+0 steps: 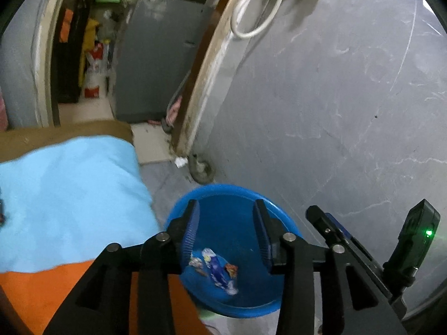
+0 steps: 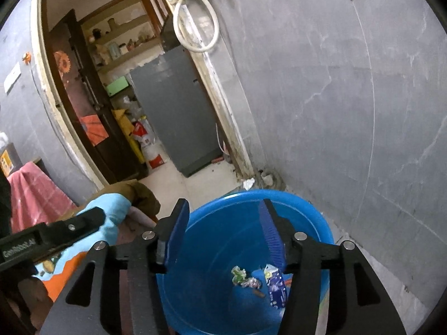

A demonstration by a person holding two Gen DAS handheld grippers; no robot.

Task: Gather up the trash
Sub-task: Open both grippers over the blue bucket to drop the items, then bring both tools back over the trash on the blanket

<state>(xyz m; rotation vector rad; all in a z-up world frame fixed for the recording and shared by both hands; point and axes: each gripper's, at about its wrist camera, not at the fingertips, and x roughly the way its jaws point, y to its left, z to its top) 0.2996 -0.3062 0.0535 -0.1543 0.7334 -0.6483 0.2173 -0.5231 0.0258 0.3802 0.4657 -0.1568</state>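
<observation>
A blue plastic tub (image 1: 223,192) stands on the floor by the grey wall; it also shows in the right wrist view (image 2: 279,198). Inside lie a blue-and-white wrapper (image 1: 216,270), smaller crumpled wrappers (image 1: 232,270), and in the right wrist view a blue carton (image 2: 276,284) and a green crumpled wrapper (image 2: 238,275). My left gripper (image 1: 226,209) is open and empty above the tub. My right gripper (image 2: 223,208) is open and empty above the tub too. The right gripper's body (image 1: 335,231) shows in the left wrist view.
A bed with a light-blue cloth (image 1: 69,189) and orange sheet (image 1: 50,293) lies to the left. A doorway with a grey cabinet (image 2: 173,111) is ahead. A white paper scrap (image 2: 248,183) lies by the door frame. The grey wall (image 2: 349,111) is right.
</observation>
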